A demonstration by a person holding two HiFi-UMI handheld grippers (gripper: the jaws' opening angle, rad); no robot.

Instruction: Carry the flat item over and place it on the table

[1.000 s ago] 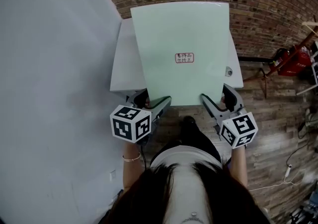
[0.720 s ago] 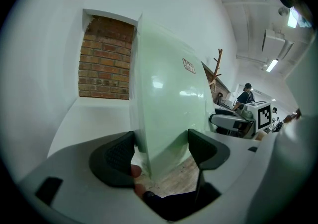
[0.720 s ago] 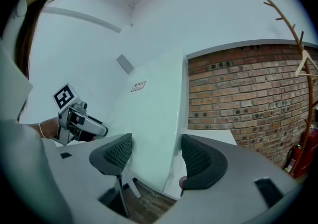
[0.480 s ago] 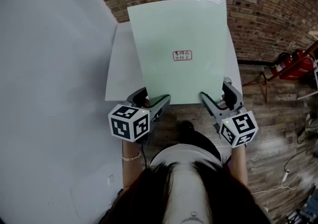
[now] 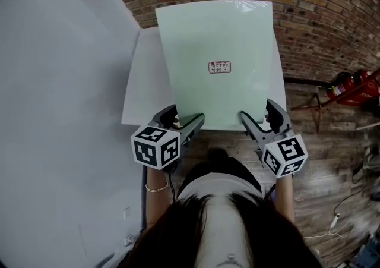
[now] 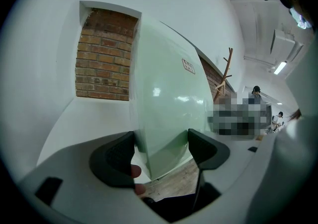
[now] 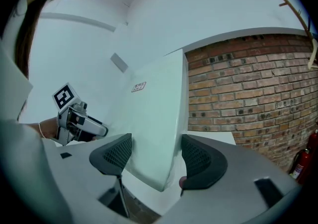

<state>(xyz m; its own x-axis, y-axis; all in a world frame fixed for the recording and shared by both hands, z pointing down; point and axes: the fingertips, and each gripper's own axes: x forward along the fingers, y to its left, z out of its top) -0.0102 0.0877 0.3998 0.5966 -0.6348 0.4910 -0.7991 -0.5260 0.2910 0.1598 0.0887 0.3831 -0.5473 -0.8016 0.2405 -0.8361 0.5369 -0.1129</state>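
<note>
Pale green glossy flat panel is up in the air over the white bench, tilted, far edge toward the red brick wall. It carries a small red-printed label near its middle (print too small to read).

Left gripper has the near-left corner and right gripper the near-right corner. In the left gripper view, the dark fingers are clamped on the panel's bottom edge. In the right gripper view, the fingers are likewise closed on the panel corner.

Around it:
- Plain white wall runs along the left, close beside the bench.
- Red fire extinguisher is off to the right on the wooden plank floor, well apart from the bench.
- A thin bracelet shows on the left wrist.

The panel hides most of the bench top. Only a strip at the left and a sliver at the right show, and nothing can be made out lying on either.

Versus 1 s ago:
- Both grips are unchanged, at the same 2 corners.
- The bench's near edge now lines up with the fingers in the head view; before it sat further ahead of them.
- The extinguisher has slid toward the right edge of the frame.
</note>
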